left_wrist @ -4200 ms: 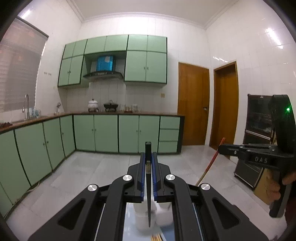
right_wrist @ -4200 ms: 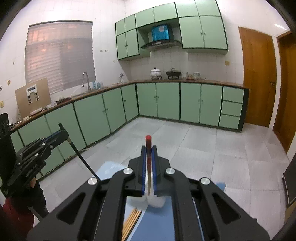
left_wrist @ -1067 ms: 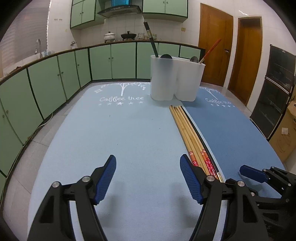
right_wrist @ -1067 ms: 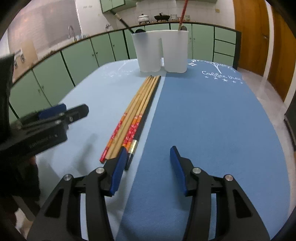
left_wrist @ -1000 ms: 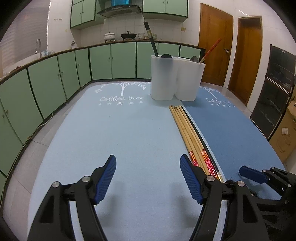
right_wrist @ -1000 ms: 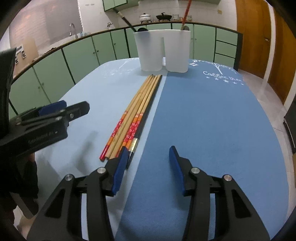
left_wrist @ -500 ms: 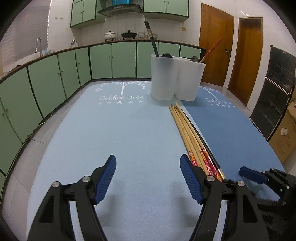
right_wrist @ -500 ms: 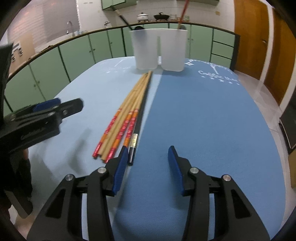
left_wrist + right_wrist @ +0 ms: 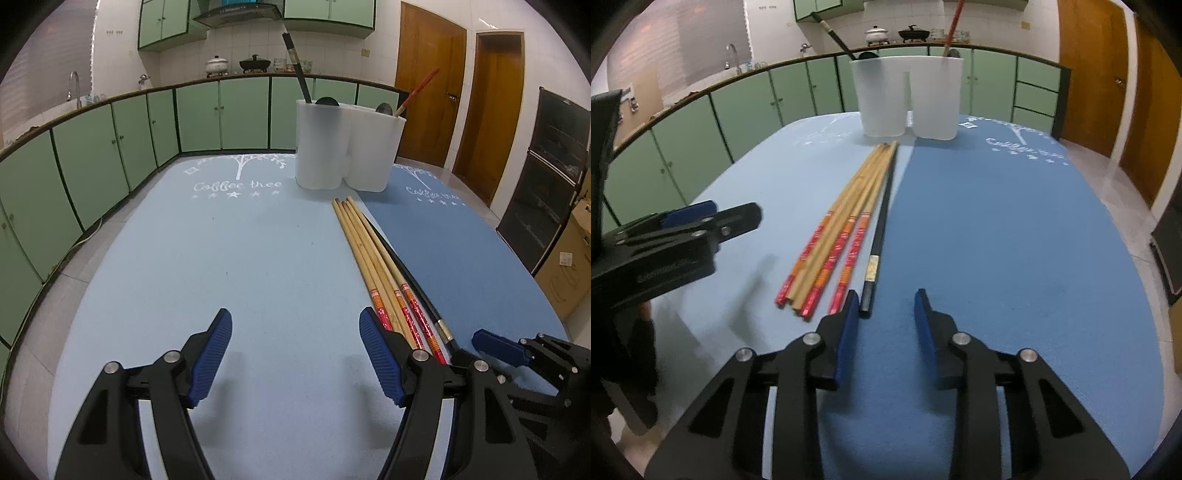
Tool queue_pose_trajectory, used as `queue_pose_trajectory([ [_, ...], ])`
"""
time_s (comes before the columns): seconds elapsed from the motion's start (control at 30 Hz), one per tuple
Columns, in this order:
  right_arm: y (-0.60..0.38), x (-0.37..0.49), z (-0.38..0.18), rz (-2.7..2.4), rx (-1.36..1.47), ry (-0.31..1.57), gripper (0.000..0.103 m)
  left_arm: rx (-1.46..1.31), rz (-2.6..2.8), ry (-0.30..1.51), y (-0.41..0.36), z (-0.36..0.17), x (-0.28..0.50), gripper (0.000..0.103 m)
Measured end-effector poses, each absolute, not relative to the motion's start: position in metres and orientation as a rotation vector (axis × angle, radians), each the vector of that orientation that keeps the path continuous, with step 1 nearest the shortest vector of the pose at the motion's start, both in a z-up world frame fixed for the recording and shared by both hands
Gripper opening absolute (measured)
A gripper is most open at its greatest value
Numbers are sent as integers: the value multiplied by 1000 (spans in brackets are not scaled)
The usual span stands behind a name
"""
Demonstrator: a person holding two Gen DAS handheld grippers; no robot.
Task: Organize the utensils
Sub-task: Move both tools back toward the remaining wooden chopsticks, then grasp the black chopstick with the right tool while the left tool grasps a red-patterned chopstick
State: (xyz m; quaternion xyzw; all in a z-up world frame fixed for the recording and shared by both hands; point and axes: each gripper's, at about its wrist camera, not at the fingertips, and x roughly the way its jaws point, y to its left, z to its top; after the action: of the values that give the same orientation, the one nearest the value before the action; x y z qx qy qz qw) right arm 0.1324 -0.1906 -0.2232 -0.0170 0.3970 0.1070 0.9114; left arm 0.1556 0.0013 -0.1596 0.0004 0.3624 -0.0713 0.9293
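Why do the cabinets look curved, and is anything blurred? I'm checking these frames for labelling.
Left wrist view: fisheye lens bows the cabinets; chopsticks sharp; soft shadows under the open left gripper. Right wrist view: same bowing; the left gripper at the edge is slightly smeared; window washed out.

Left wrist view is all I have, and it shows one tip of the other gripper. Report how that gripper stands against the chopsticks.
Observer: The right gripper is open. The near end of the black chopstick shows right beside its left pad, at the edge of the gap.
Operator: Count the near ends hidden from me.
Observer: Four bamboo chopsticks lie left of the black one, and their near ends fan slightly apart and stop unevenly.
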Motion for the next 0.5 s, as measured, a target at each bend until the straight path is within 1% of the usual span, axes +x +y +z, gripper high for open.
queue_pose_trajectory([
  [0.13,-191,132,-223,218,-34,819,30,3,-148,744,1,-160,155,70],
  [0.17,-191,132,-223,218,-37,817,29,4,-150,745,1,-160,155,70],
  [0.23,-189,131,-224,223,-40,812,23,4,-155,747,0,-161,156,70],
  [0.27,-189,131,-225,222,-41,810,22,4,-157,748,-1,-161,156,70],
  [0.3,-188,132,-225,221,-41,810,18,4,-159,751,-1,-162,155,70],
  [0.33,-187,132,-225,220,-41,808,6,4,-161,753,-1,-163,155,70],
  [0.5,-191,133,-225,207,-19,796,6,0,-169,767,-2,-166,153,70],
])
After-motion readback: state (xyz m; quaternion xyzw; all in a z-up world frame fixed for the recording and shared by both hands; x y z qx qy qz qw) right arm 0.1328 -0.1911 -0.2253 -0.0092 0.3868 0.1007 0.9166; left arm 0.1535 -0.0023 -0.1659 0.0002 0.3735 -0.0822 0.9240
